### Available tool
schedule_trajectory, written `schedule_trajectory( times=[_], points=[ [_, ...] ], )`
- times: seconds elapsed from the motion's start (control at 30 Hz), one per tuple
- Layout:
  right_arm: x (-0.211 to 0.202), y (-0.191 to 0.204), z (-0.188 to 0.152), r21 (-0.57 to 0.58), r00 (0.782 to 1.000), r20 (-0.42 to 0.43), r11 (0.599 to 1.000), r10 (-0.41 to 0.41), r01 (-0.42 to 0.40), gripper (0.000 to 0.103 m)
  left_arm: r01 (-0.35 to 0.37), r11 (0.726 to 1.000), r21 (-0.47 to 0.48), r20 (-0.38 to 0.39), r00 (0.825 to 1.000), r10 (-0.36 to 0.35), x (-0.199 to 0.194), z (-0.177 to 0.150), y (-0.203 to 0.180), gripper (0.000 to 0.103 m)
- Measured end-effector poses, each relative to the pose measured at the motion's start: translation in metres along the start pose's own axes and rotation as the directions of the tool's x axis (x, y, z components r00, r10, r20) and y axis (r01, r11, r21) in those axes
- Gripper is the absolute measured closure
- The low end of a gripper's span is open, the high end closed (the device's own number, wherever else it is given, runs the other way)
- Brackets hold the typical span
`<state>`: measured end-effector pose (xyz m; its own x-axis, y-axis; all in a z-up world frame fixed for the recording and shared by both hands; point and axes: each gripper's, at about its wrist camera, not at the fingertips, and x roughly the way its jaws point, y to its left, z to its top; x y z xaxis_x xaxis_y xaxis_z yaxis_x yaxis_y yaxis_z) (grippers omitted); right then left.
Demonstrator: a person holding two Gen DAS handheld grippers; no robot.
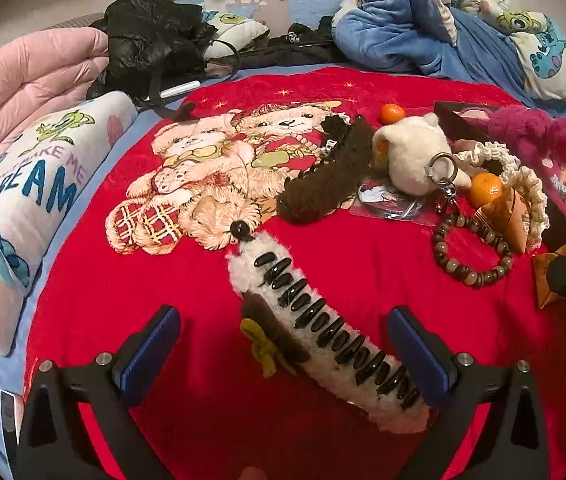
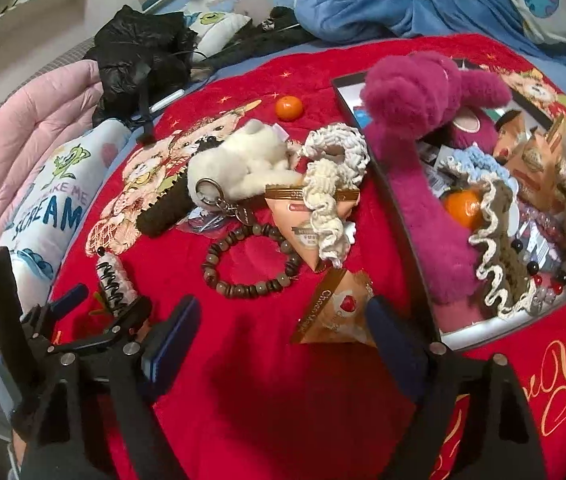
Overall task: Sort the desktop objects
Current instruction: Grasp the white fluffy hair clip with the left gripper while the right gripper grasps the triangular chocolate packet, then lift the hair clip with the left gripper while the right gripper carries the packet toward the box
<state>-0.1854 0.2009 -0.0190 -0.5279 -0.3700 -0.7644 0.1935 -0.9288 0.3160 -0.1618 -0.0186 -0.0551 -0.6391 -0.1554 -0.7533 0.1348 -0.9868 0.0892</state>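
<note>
A white fluffy hair clip with black teeth [image 1: 323, 332] lies on the red blanket [image 1: 203, 280] between the open fingers of my left gripper [image 1: 283, 340]; it also shows in the right wrist view [image 2: 113, 280]. My right gripper [image 2: 283, 340] is open and empty over the blanket, with a tan snack packet [image 2: 337, 312] just past its fingertips. A brown bead bracelet [image 2: 249, 262], a white plush keychain [image 2: 239, 164], a brown fluffy clip [image 1: 325, 176] and a cream scrunchie [image 2: 331, 184] lie ahead. A dark-rimmed box [image 2: 411, 216] holds a magenta plush [image 2: 423, 100], an orange and other items.
A small orange [image 2: 289, 108] sits at the far side of the blanket. A pink quilt [image 1: 23, 80], a printed pillow [image 1: 23, 200], a black bag [image 1: 151, 40] and a blue blanket [image 1: 423, 20] surround the red blanket.
</note>
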Motion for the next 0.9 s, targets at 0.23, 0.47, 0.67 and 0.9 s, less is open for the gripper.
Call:
schedule_trajectory(
  times=[0.23,0.47,0.67,0.9],
  points=[
    [0.004,-0.006,-0.003,0.018,0.999,-0.024,1.000,-0.022,0.023,0.020,0.037,0.992,-0.123,-0.100,0.994,-0.049,0.006,-0.014,0.009,0.000],
    [0.009,-0.003,-0.009,-0.016,0.998,-0.031,0.998,-0.055,0.055,0.019,0.023,0.995,-0.102,-0.095,0.995,-0.033,0.009,-0.018,-0.001,0.000],
    [0.017,-0.002,-0.012,-0.037,0.993,-0.033,0.993,-0.111,0.110,0.052,0.026,0.995,-0.097,-0.092,0.995,-0.035,0.010,-0.018,-0.002,0.000],
    [0.020,-0.012,-0.013,-0.001,0.994,-0.038,0.994,-0.105,0.105,0.064,0.021,0.996,-0.088,-0.098,0.995,-0.029,0.008,-0.020,-0.001,0.000]
  ],
)
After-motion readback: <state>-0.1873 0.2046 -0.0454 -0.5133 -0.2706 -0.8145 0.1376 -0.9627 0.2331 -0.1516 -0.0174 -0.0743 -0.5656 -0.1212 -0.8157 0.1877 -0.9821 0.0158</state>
